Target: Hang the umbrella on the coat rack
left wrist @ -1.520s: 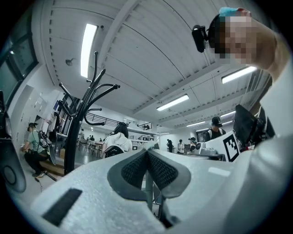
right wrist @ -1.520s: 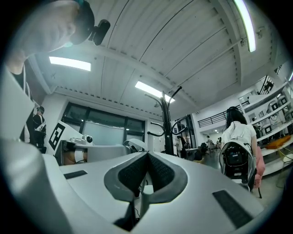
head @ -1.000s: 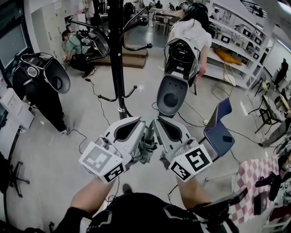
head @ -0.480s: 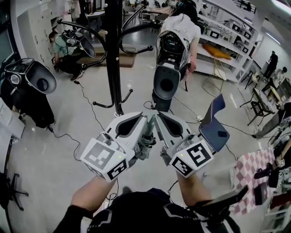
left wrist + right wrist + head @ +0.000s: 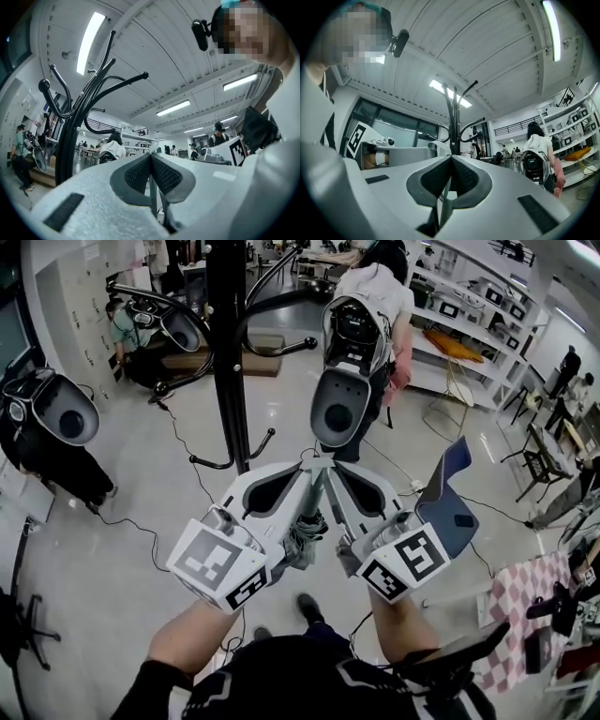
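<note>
Umbrella (image 5: 302, 538) between left claw (image 5: 150, 159), right claw (image 5: 451, 161)

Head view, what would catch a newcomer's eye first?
At centre, the white left hand-held gripper and right hand-held gripper converge at their tips, both shut on a folded grey umbrella held between them. Just ahead, at upper left, stands the tall black coat rack with its curved hooks.
</note>
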Tool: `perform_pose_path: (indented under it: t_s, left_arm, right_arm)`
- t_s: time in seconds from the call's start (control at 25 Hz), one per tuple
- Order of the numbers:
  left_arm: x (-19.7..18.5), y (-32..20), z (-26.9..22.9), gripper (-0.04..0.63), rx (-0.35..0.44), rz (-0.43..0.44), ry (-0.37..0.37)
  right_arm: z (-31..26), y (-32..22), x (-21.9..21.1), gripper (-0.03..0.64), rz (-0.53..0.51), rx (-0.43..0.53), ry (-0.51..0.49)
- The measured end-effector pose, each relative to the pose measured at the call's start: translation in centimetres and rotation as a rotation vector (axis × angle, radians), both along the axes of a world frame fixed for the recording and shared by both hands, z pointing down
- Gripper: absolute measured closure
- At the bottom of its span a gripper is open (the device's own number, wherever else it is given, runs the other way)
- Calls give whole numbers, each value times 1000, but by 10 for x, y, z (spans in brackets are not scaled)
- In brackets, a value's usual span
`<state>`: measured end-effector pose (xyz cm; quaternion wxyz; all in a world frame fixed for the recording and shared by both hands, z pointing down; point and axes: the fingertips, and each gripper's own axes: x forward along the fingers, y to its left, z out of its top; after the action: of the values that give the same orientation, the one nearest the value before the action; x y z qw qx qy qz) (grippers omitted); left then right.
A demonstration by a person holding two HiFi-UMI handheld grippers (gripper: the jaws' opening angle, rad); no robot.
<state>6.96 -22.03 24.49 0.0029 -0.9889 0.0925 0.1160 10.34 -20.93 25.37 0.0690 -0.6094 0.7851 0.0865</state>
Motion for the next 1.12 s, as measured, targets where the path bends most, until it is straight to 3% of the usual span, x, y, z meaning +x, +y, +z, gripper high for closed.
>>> perform_pose_path:
  t_s: [0.56, 1.12]
  left_arm:
    - [48, -37, -28, 586, 59, -152, 6]
    - [62, -77, -46, 586, 116, -289, -4]
  right_arm:
    - [-28, -44, 52, 609, -134, 54, 17]
    - [-48, -90, 72, 609, -231, 112, 13]
